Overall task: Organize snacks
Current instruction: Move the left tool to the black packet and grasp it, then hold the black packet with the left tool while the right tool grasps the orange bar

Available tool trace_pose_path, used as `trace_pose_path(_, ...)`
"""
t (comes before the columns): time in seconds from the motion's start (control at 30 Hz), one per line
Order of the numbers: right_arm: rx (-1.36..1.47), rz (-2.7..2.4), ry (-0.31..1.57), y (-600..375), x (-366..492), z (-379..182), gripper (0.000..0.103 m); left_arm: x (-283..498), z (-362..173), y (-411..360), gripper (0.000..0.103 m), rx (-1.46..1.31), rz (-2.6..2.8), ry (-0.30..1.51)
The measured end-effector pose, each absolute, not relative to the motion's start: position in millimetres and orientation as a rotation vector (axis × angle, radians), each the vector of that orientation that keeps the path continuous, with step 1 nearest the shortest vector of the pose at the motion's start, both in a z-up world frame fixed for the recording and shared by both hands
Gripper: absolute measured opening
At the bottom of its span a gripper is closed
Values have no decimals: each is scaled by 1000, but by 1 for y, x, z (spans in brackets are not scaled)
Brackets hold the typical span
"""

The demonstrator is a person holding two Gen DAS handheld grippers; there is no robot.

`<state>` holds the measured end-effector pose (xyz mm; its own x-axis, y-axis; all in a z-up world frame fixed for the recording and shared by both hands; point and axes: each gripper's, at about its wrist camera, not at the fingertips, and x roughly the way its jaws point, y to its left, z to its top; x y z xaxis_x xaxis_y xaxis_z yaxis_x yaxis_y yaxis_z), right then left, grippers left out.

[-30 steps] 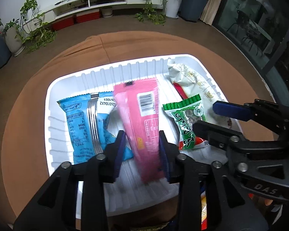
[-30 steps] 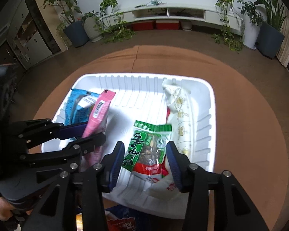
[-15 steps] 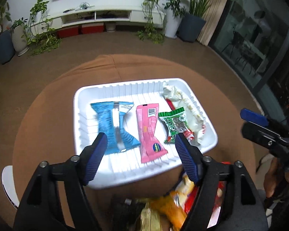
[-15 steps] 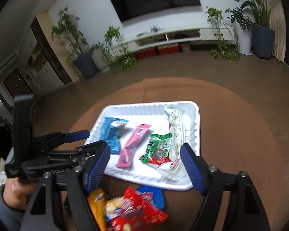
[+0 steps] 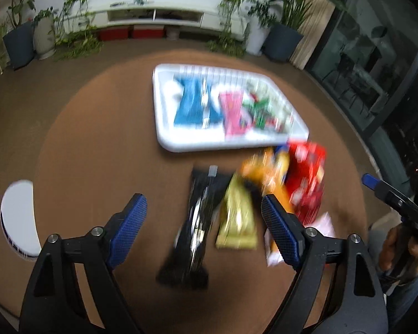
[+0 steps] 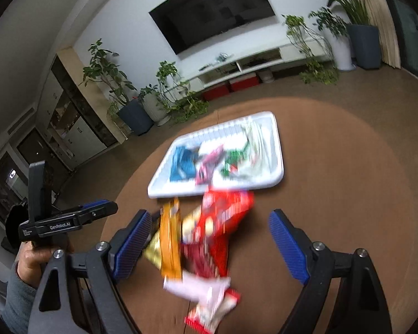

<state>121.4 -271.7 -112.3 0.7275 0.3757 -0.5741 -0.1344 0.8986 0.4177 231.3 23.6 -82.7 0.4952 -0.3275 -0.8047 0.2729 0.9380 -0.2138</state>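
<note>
Even indoor light; heavy motion blur mid-frame; fisheye-bent, dark corners.

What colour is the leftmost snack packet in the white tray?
Blue packet, clearest in the left wrist view, lying in the tray.

The right gripper [image 6: 213, 247] is opening its jaws above a blurred pile of snacks [image 6: 206, 239] on the brown tabletop [image 6: 348, 181], with nothing pressed between them. Behind the pile, the white tray [image 6: 276, 139] holds blue, pink and green packets. At the left edge, a hand [image 6: 36, 258] holds the left gripper [image 6: 69, 220].
</note>
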Motion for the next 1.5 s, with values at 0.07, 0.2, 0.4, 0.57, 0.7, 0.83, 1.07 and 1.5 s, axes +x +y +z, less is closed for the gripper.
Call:
trace_pose_path(0.07,373,287,732,-263,102,-130,88,220,-98,26,83,-46,-355,1010)
trace_pose_path(0.2,396,307,758,-250,76,-149,88,207,-118,29,83,-12,-338,1033)
trace_pose_path(0.4,330,331,743,-232,67,-147,88,205,-119,25,83,53,-313,1006)
trace_pose_path(0.57,266,362,749,-213,63,-148,87,219,-121,17,82,112,-307,1006)
trace_pose_path(0.7,216,369,766,-201,64,-150,82,229,-127,12,70,155,-310,1027)
trace_pose_path(0.83,195,373,775,-196,67,-151,80,240,-134,9,68,191,-302,1048)
trace_pose_path(1.07,181,370,798,-190,82,-148,80,257,-146,1,50,232,-344,1094)
trace_pose_path(1.5,93,406,794,-160,120,-138,74,263,-145,5,24,158,-346,1080)
